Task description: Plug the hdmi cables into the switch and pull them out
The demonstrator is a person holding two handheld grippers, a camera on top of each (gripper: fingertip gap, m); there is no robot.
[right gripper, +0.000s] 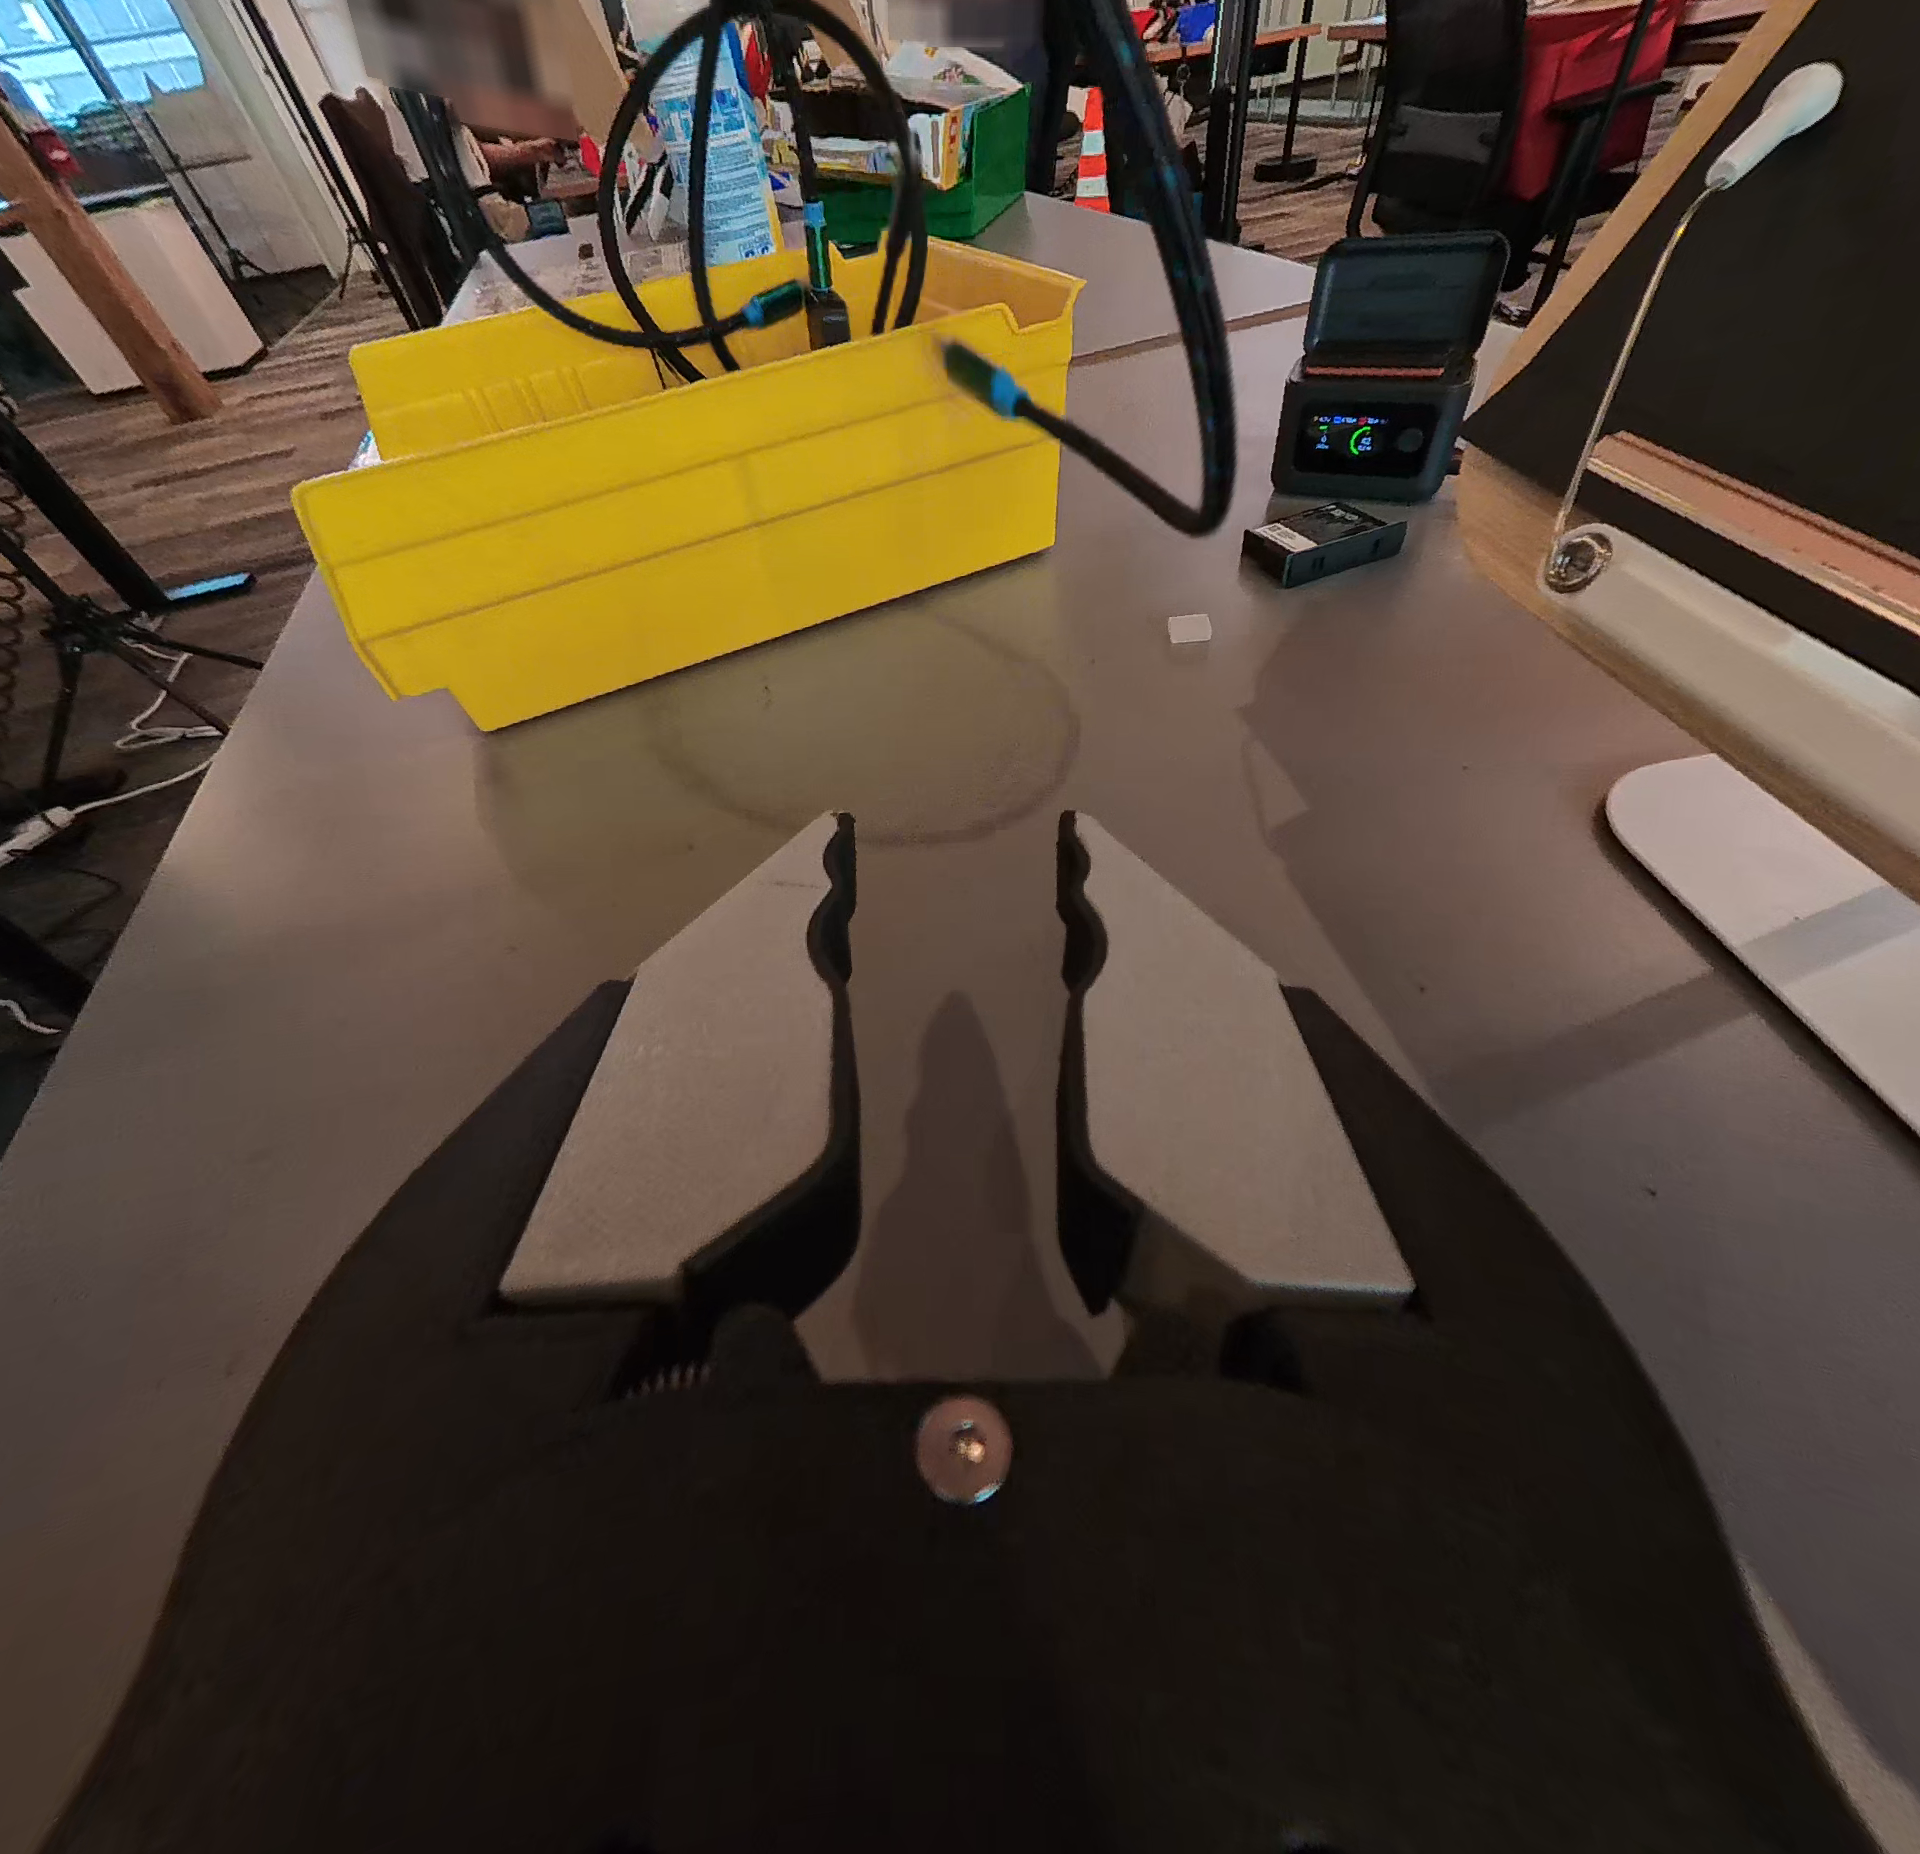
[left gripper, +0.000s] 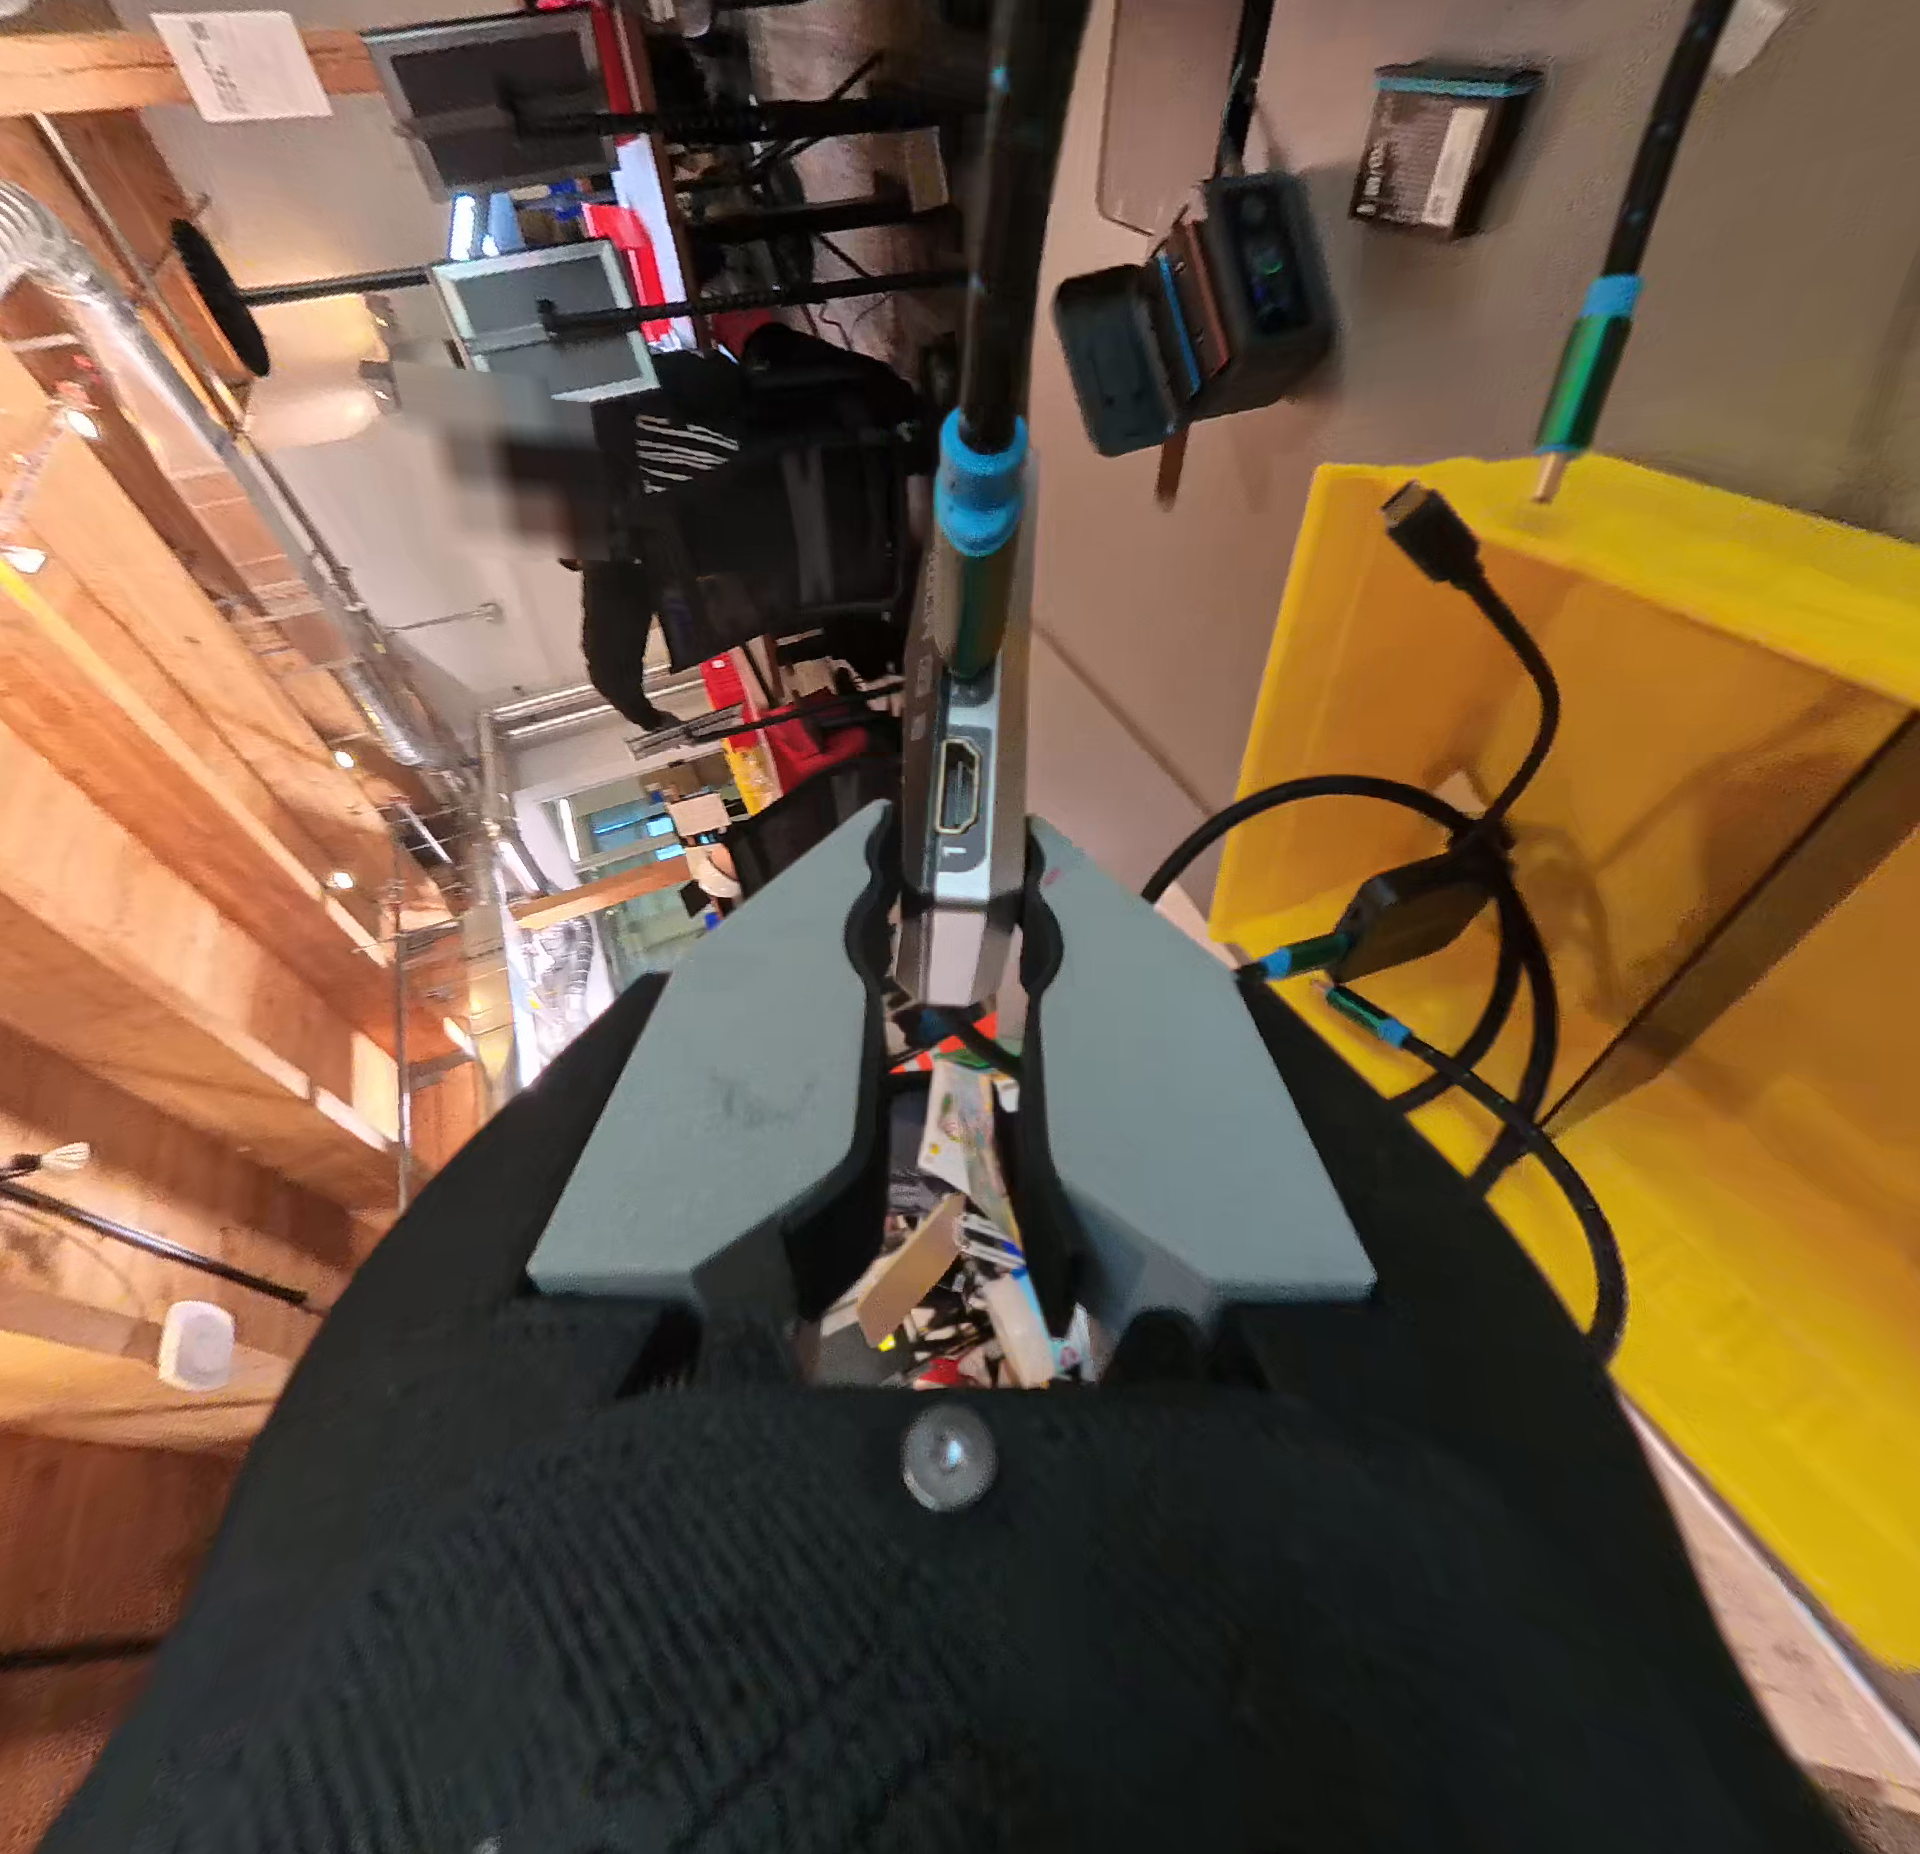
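My left gripper (left gripper: pixel 954 848) is shut on a slim grey HDMI switch (left gripper: pixel 961 817), held in the air with the view rolled sideways. One black braided HDMI cable with a blue-collared plug (left gripper: pixel 977 547) sits in the switch's far port; the port (left gripper: pixel 958 786) nearer my fingers is empty. The cable's free plug (left gripper: pixel 1577 381) (right gripper: pixel 982 376) hangs over the yellow bin (left gripper: pixel 1714 1025) (right gripper: pixel 686 516). More cables and a small black adapter (left gripper: pixel 1408 916) (right gripper: pixel 828 313) lie in the bin. My right gripper (right gripper: pixel 951 838) is open and empty, low over the grey table (right gripper: pixel 935 744).
A dark charging case with a lit screen (right gripper: pixel 1371 412) and a small black box (right gripper: pixel 1322 542) stand right of the bin. A small white piece (right gripper: pixel 1190 628) lies on the table. A monitor stand base (right gripper: pixel 1787 931) is at the right. People and furniture are behind. There is about 30 centimetres between the tips of the two grippers.
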